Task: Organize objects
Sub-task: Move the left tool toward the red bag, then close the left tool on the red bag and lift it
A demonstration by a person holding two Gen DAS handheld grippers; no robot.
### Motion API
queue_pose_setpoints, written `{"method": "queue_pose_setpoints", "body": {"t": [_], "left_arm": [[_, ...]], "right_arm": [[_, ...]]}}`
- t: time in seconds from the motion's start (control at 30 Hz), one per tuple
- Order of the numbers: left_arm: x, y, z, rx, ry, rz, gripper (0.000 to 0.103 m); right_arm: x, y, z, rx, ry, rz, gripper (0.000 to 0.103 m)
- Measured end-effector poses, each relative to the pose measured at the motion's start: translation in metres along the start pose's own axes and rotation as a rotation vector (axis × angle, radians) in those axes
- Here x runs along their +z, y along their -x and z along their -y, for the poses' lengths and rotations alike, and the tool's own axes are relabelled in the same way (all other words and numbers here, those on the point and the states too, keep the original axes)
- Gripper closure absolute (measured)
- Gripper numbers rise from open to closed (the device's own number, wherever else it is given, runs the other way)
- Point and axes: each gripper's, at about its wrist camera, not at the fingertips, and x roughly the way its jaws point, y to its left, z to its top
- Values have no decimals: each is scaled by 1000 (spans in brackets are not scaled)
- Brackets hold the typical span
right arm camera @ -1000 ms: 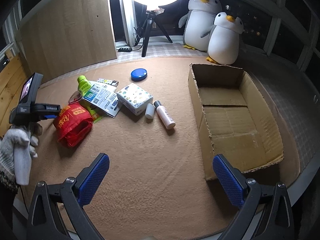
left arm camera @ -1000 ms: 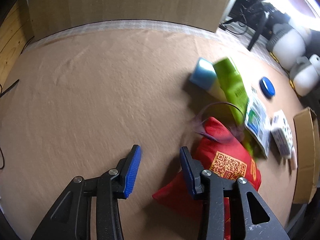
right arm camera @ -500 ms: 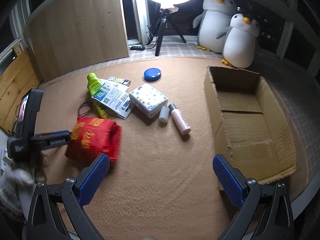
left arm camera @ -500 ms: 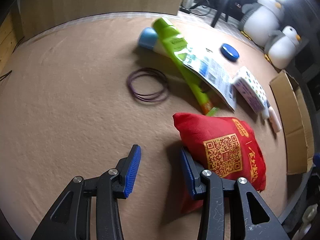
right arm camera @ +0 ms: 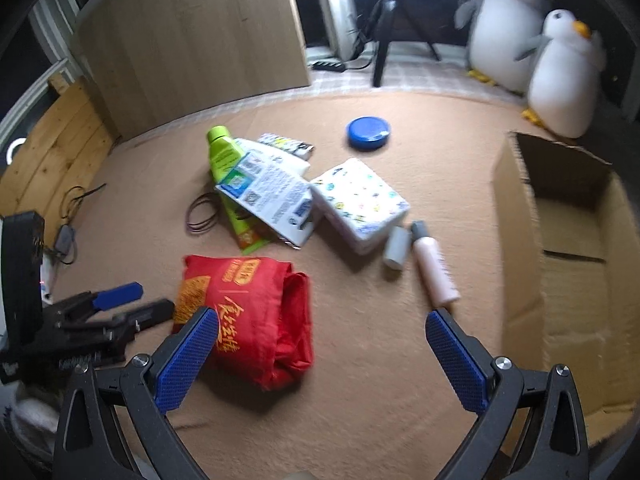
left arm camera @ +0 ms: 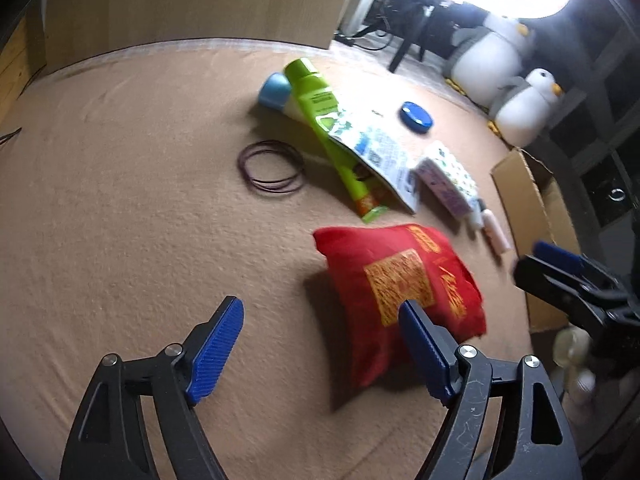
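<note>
- left gripper (left arm camera: 322,350): jaws just sprung wide, nothing gripped, red bag (left arm camera: 396,292) lying free on carpet beside it.
- right gripper (right arm camera: 320,356): spread wide, empty, hovering over red bag.
- next, likely: close on bag, carry rightward into cardboard box (right arm camera: 560,240).

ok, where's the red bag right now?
The red bag lies on the tan mat in the right wrist view, lower left of centre, just below the green tube, not in the cardboard box.
</note>
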Motion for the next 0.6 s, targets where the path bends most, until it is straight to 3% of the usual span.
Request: {"method": "queue_pose_setpoints", "body": {"t": [0.27,0.37,0.53,0.6], "left_arm": [[-6,-12,11,-86,-12,-48,20],[-7,-18,11,-114,1,-62,20],[-8,-27,11,-165,36,-81,21],[-8,-28,11,-182,44,-85,22]], "right_arm": [[9,-27,-15,93,35,-87,2],[10,-43,-13,125,9,-153,14],[6,-61,-11,172,-19,-218,15],[5,-63,-13,204,-22,-231,26]]}}
